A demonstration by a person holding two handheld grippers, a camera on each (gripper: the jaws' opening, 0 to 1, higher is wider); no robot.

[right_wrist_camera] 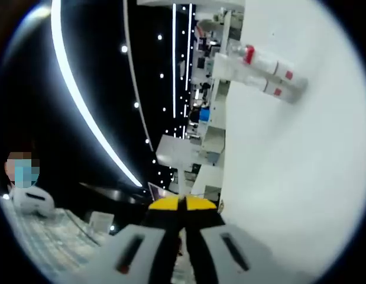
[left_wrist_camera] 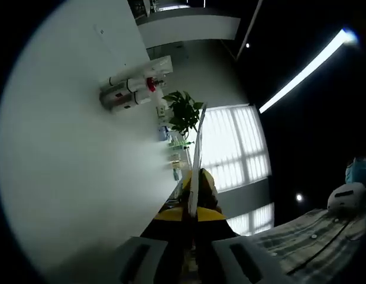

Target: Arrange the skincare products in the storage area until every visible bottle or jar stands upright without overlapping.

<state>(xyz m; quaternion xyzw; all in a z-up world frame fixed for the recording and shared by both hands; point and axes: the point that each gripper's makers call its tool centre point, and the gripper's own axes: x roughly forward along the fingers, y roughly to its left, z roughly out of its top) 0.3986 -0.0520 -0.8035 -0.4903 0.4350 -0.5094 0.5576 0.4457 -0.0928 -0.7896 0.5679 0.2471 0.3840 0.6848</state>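
Both views are rolled on their side. A tight cluster of white bottles (left_wrist_camera: 130, 92) with red labels and one red cap rises from the white table (left_wrist_camera: 70, 177), far ahead of my left gripper (left_wrist_camera: 191, 214). Its yellow-tipped jaws are pressed together. A thin pale strip (left_wrist_camera: 197, 154) runs up from the tips; whether it is gripped is unclear. In the right gripper view the same bottles (right_wrist_camera: 262, 68) stand on the white table (right_wrist_camera: 289, 189), well away from my right gripper (right_wrist_camera: 184, 204), whose yellow tips meet with nothing between them.
A leafy green plant (left_wrist_camera: 184, 112) and small items sit at the table's far edge, near bright blinded windows (left_wrist_camera: 236, 145). A person in a plaid shirt (left_wrist_camera: 313, 236) is close by. Lit shelves (right_wrist_camera: 200, 89) and ceiling light strips (right_wrist_camera: 82, 100) lie beyond the table.
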